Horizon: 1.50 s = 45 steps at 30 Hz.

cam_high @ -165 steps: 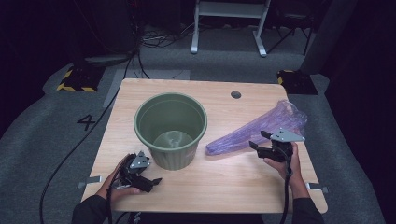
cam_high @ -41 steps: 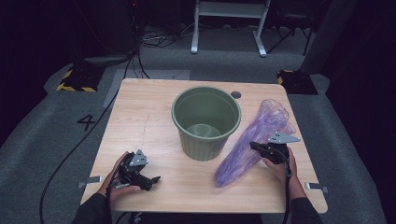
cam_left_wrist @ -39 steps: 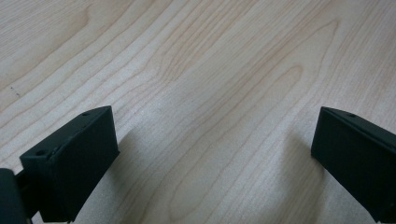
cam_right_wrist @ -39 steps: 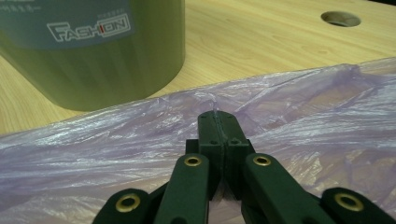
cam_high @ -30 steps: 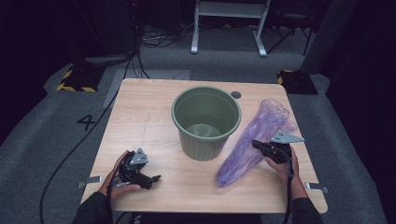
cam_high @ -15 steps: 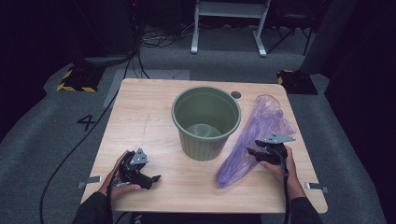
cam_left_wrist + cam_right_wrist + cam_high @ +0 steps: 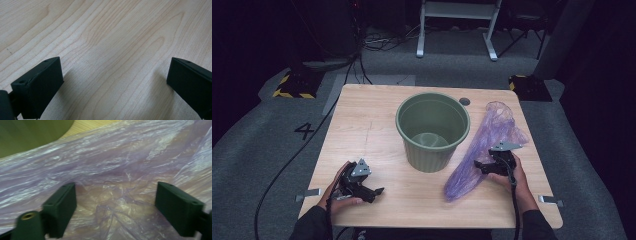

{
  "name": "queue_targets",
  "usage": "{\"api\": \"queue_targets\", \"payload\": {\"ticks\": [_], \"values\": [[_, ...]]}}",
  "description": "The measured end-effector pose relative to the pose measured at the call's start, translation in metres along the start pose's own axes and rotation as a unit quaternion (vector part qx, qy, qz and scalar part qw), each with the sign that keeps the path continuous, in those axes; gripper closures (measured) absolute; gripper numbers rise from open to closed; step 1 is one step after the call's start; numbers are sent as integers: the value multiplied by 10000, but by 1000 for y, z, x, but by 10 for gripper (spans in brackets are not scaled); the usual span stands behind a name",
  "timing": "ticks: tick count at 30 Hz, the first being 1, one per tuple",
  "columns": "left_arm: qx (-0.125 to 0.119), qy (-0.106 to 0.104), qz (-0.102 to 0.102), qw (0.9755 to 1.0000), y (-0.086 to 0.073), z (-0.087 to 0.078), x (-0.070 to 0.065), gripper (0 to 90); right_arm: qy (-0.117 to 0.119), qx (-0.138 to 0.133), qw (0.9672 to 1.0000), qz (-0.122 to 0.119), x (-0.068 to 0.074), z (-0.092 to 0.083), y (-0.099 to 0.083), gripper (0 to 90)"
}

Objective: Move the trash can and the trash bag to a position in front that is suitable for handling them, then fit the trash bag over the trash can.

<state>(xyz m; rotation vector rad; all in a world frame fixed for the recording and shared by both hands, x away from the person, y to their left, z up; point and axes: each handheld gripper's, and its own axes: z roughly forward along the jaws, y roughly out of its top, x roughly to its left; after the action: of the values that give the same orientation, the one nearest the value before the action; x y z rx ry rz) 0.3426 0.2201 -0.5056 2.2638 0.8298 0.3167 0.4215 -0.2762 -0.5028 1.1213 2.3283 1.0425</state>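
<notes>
High view: a wooden table (image 7: 362,120) carries a green ribbed bucket (image 7: 432,129), standing upright and open-mouthed near the middle of the far half. A crumpled purple plastic bag (image 7: 484,150) lies flat along the right side, running from near the far right corner down toward the near edge, its left margin just beside the bucket's wall.

The right gripper (image 7: 486,167) rests on the bag's middle stretch, close to the right edge. Its jaws have just been opening and now stand wide; in the right gripper view the bag (image 7: 120,170) spreads beneath and between them (wrinkled film bunched in the gap), and the pads do not press on it. The bucket's green wall (image 7: 30,135) shows at that view's upper left.

The left gripper (image 7: 373,191) lies near the near left corner, held by the person's hand. The left gripper view shows its jaws wide apart over bare wood grain (image 7: 112,50).
</notes>
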Motion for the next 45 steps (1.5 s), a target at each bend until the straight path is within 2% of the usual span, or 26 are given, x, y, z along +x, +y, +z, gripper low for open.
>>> {"api": "queue_targets", "payload": {"ticks": [1, 3, 7, 12, 16, 22, 34, 45], "values": [[0, 0, 1, 10000, 0, 0, 0, 0, 41, -69, 10000, -36, 1, -1, 0, 408], [-5, -5, -1, 10000, 0, 0, 0, 0, 82, -136, 9998, -101, 4, -2, -1, 541], [-4, -5, -2, 10000, 0, 0, 0, 0, 196, -192, 9995, -181, 9, -2, -1, 751], [0, -2, 0, 10000, 0, 0, 0, 0, 241, -191, 9993, -226, 12, -1, 0, 878], [-4, -6, -1, 10000, 0, 0, 0, 0, 283, -238, 9991, -205, 13, -2, 0, 899], [-4, -5, 0, 10000, 0, 0, 0, 0, 296, -614, 9976, -78, 9, -13, 3, 900], [-2, -2, 2, 10000, 0, 0, 0, 0, 273, -1393, 9899, -51, 6, -41, 14, 900], [-5, -7, 4, 10000, 0, 0, 0, 0, 201, -1845, 9826, -17, -2, -64, 28, 900]]}}
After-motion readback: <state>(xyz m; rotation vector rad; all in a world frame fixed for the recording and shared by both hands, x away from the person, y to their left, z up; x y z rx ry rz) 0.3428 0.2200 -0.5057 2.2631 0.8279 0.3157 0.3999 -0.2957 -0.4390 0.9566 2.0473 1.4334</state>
